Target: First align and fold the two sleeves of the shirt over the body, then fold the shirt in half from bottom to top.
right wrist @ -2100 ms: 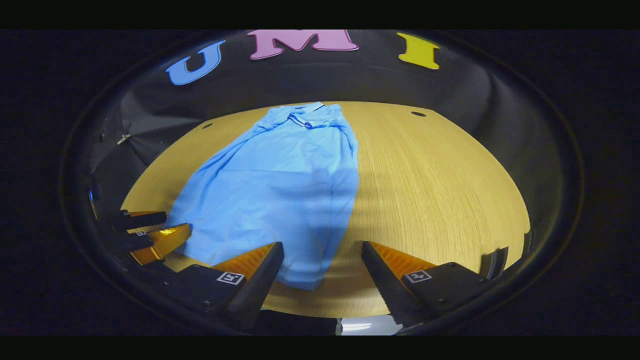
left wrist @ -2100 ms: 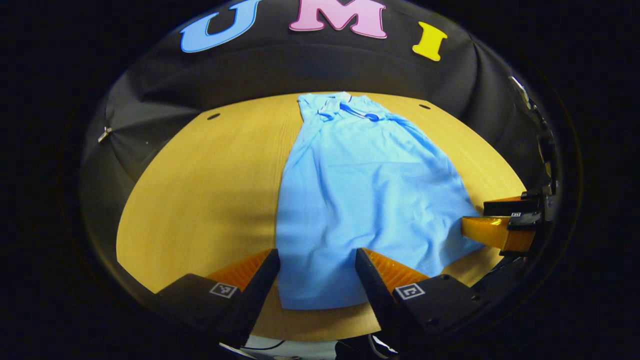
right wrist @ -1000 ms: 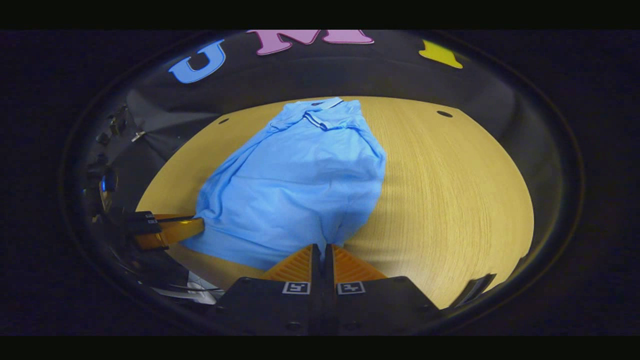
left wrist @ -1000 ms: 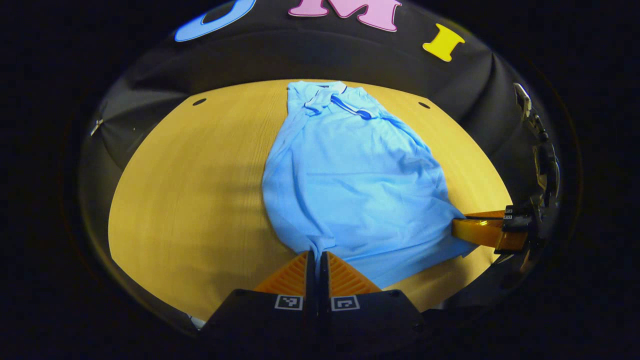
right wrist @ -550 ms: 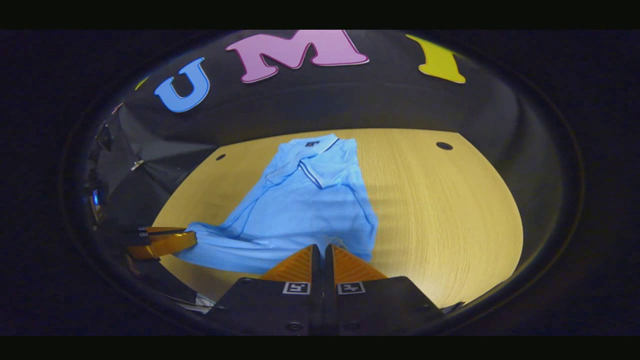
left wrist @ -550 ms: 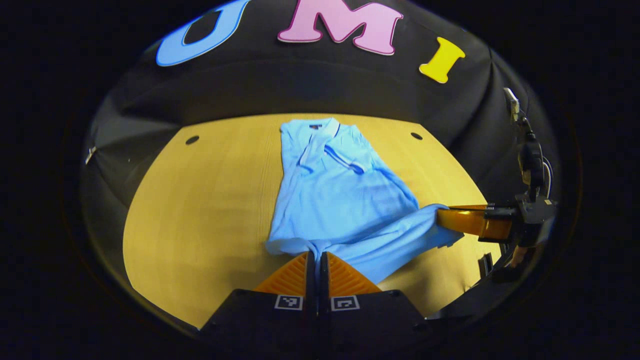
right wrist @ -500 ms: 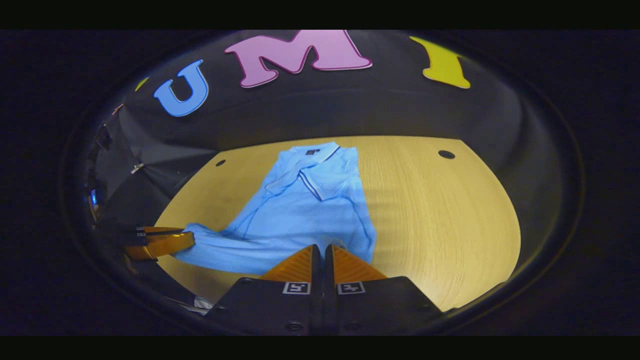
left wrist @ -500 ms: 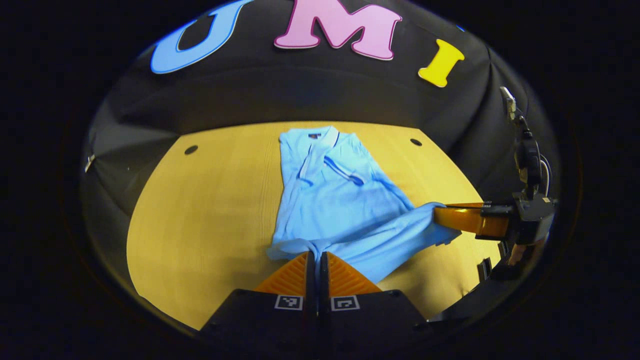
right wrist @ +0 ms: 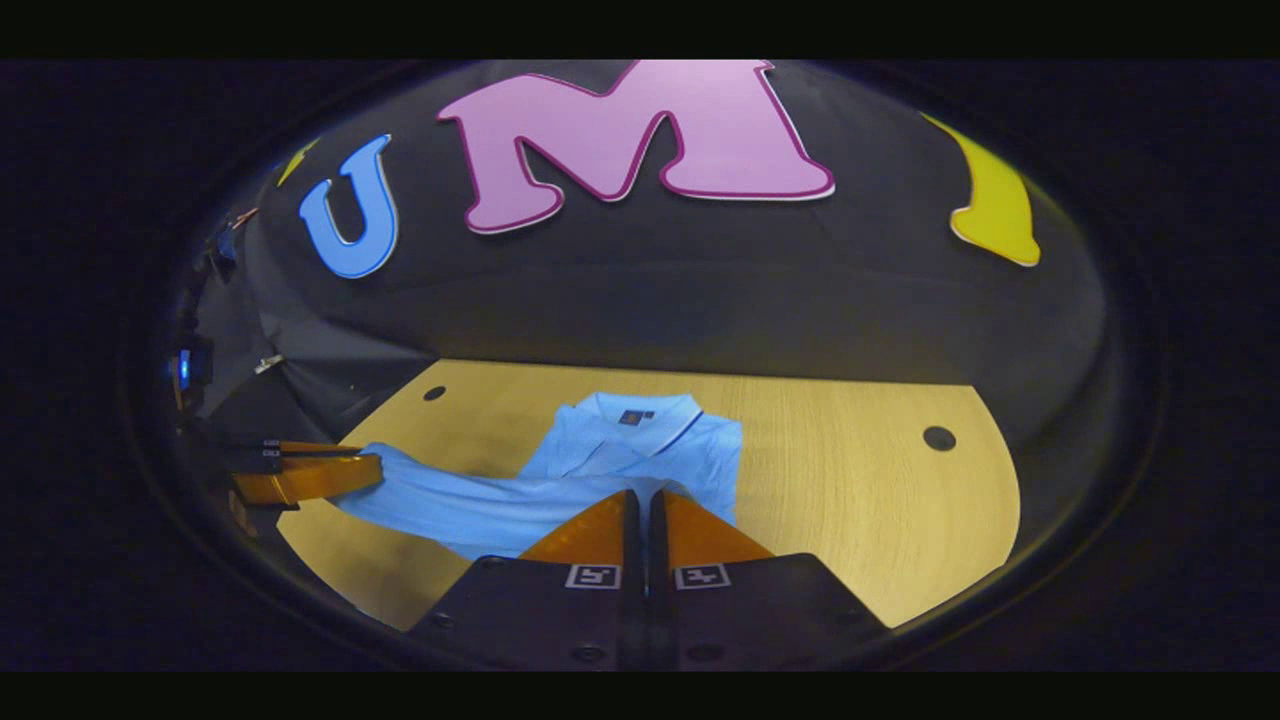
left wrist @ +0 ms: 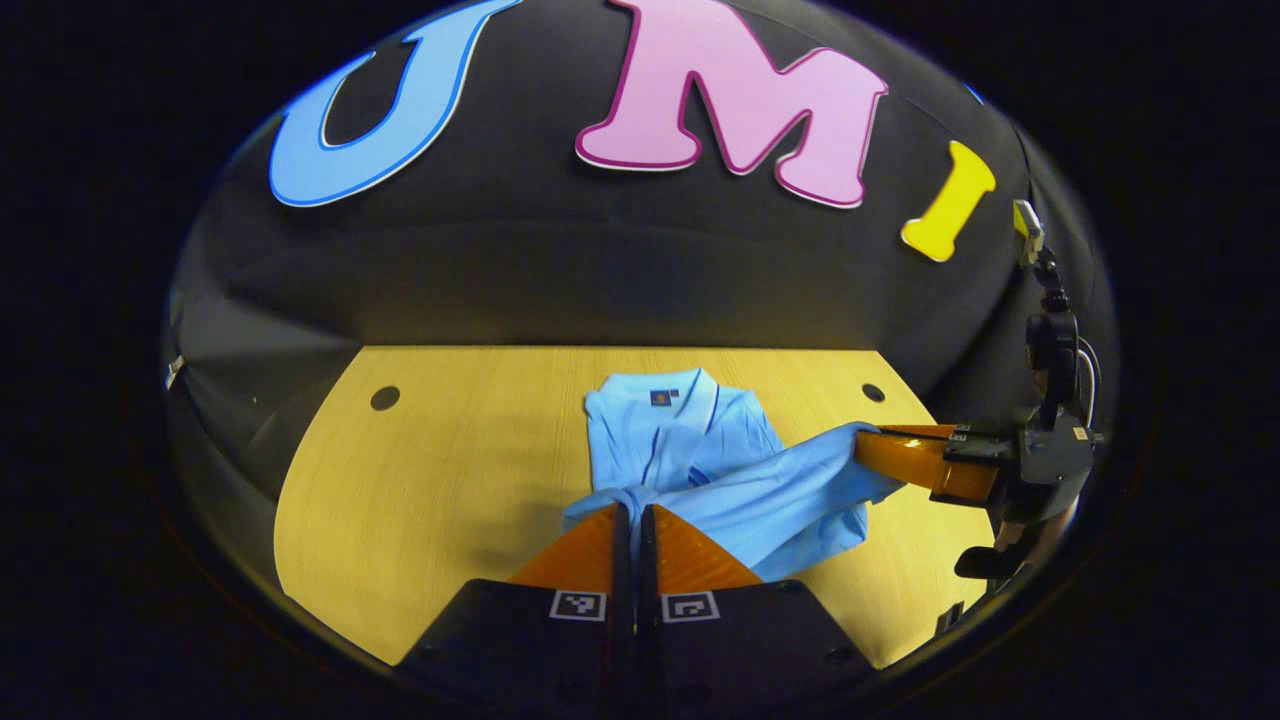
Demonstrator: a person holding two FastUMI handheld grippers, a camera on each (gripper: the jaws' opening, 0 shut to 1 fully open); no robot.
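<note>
A light blue polo shirt [left wrist: 690,440] lies on the wooden table [left wrist: 430,470], collar at the far end. My left gripper [left wrist: 632,512] is shut on the left corner of its bottom hem, held above the body near the collar. In the left gripper view my right gripper [left wrist: 868,442] shows at the right, shut on the other hem corner. The hem hangs stretched between the two. In the right gripper view the shirt [right wrist: 640,435] shows its collar, my right gripper [right wrist: 643,498] pinches the hem, and my left gripper [right wrist: 362,468] shows at the left edge.
The table [right wrist: 850,500] has small dark holes [left wrist: 385,398] [right wrist: 938,437] near its far corners. The booth's black cloth wall [left wrist: 600,280] rises right behind the table's far edge. Bare wood lies on both sides of the shirt.
Both grippers closed on the bottom hem corners, lifted them and carried them forward over the shirt toward the collar. The wall is now much closer.
</note>
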